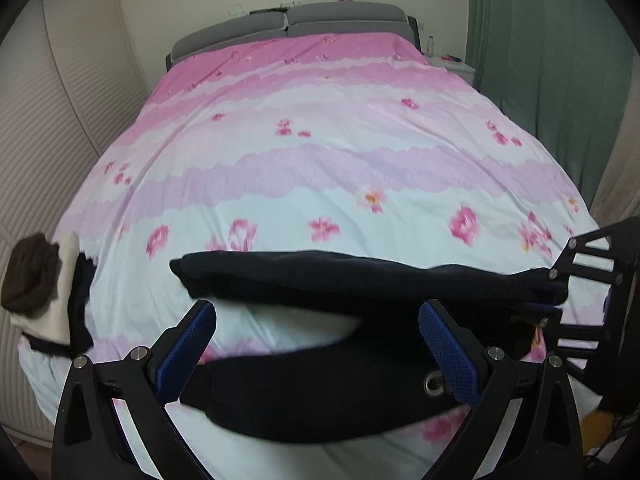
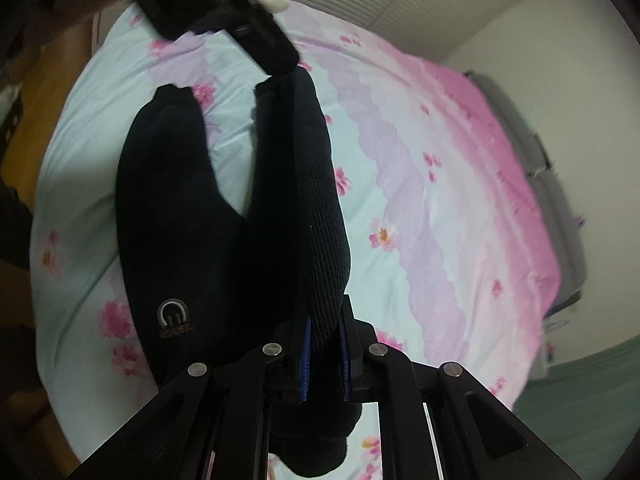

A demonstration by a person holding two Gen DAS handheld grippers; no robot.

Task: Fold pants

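I see one pair of black pants (image 1: 320, 384) lying across the near end of the bed (image 1: 320, 152), on the pink and pale-blue flowered cover. From my left wrist camera the two legs run crosswise: the far leg is a long dark band, the near leg lies closer to me, and a wedge of cover shows between them. My left tool (image 1: 316, 344) is spread wide, its two blue pads (image 1: 188, 348) well apart above the near leg, gripping nothing. A small round metal-coloured emblem (image 1: 434, 382) sits on the fabric just beside the right-hand pad. My right tool (image 2: 325, 350) is closed narrow on a fold of ribbed fabric from the pants, the cloth pinched between its two blue pads; in the left view that tool (image 1: 560, 300) shows at the far right, at the end of the far leg. In the right view a curved logo (image 2: 173, 314) marks the other leg. At the left edge of the bed I count one small heap of clothes (image 1: 38, 288), brown, cream and black. Beyond the bed stands one bottle (image 1: 430, 46) on a nightstand (image 1: 452, 65), with two grey headboard cushions (image 1: 344, 14) behind the cover.
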